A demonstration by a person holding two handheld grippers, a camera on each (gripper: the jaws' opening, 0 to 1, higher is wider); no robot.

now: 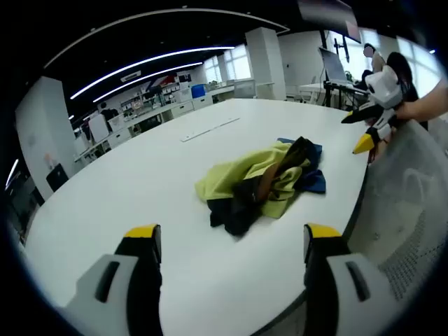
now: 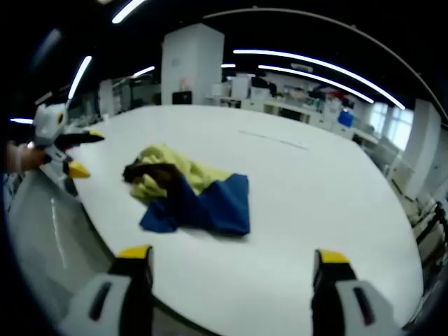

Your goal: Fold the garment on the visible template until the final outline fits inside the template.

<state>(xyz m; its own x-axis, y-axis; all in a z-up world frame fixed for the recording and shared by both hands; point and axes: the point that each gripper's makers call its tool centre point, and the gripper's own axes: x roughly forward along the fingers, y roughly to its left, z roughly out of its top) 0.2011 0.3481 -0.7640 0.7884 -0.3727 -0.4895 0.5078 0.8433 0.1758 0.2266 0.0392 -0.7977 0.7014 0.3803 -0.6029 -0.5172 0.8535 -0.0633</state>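
A crumpled yellow, navy and blue garment (image 1: 262,183) lies bunched on the white table (image 1: 140,196) near its edge (no template outline can be made out). The left gripper (image 1: 231,241) and right gripper (image 2: 231,262) hover with jaws apart, clear of the cloth.

We see one obstacle on the white table (image 1: 140,189): the crumpled garment (image 1: 262,183), heaped near the rim. Bare tabletop lies open all around it and between our spread jaws. Beyond the heap a thin pale strip (image 1: 210,129) lies on the table, perhaps flat; the view is too small to tell.
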